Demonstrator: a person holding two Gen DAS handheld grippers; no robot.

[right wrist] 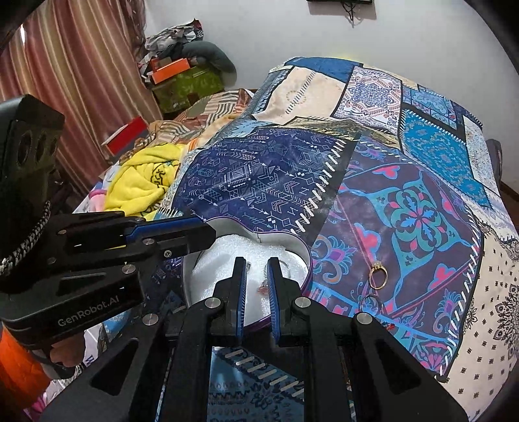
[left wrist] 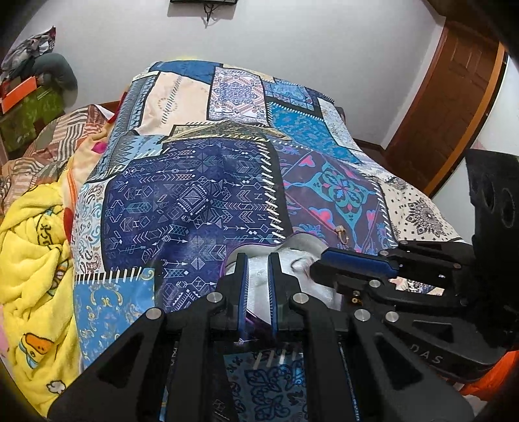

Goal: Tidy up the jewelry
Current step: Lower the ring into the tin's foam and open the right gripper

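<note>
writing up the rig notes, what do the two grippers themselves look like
Both the left gripper and right gripper are matte black linkage frames with silver round pivot pins and thin blue-padded fingers. The left body carries white GenRobot.AI lettering, a braided cord, and an orange handle below.

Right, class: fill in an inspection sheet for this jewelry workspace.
Surface: patchwork quilt on a bed.
Job's things: foam-lined box; gold ring and silver ring on the quilt to its right.
Clutter: yellow blanket; orange box on a pile.
Grippers: left gripper and right gripper both over the foam-lined box, jaws narrow, grip unclear.
Cables: wall cable; braided cord by the left gripper.
Surroundings: curtain; door.
</note>
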